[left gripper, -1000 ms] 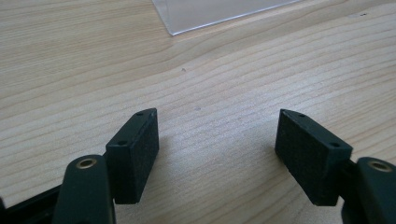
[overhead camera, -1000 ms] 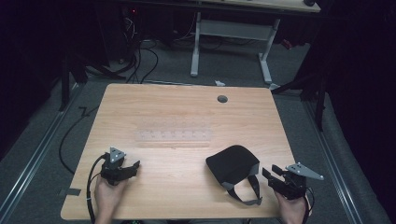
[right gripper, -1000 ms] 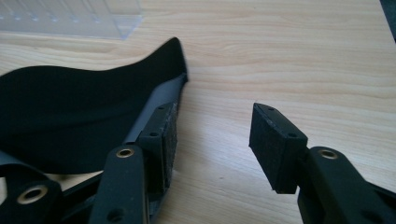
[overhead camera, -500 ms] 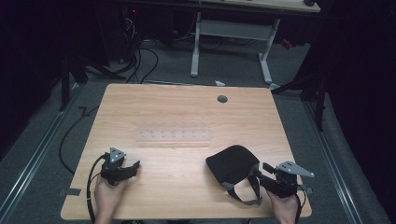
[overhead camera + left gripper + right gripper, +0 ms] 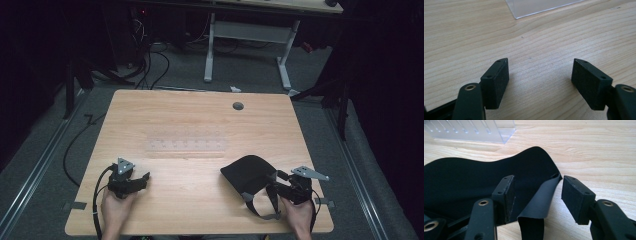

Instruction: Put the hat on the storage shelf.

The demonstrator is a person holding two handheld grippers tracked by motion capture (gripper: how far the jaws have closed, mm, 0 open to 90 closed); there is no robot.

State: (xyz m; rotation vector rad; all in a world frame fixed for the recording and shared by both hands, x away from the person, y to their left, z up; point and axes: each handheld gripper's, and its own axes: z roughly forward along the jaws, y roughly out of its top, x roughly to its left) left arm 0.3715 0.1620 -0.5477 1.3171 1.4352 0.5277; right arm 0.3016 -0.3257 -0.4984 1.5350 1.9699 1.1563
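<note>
A black fabric piece (image 5: 246, 173) with grey-edged straps (image 5: 260, 205) lies on the wooden table (image 5: 200, 117) at the front right. My right gripper (image 5: 274, 179) is at its right edge, jaws pointing left. In the right gripper view a strap (image 5: 537, 206) runs between the pads (image 5: 576, 198) of the right gripper (image 5: 537, 182) without being pressed; these jaws have just been opening and stand open. My left gripper (image 5: 145, 176) rests at the front left, open over bare wood, as the left gripper (image 5: 540, 62) view shows.
A clear plastic rack (image 5: 187, 145) lies flat near the table's middle; its corner (image 5: 474, 130) lies beyond the fabric. A round cable hole (image 5: 238, 106) sits at the back. Desk legs and cables stand on the floor beyond the table.
My right gripper has slid left onto the edge of the black fabric piece and its jaws stand wider. The left gripper has stayed where it was.
</note>
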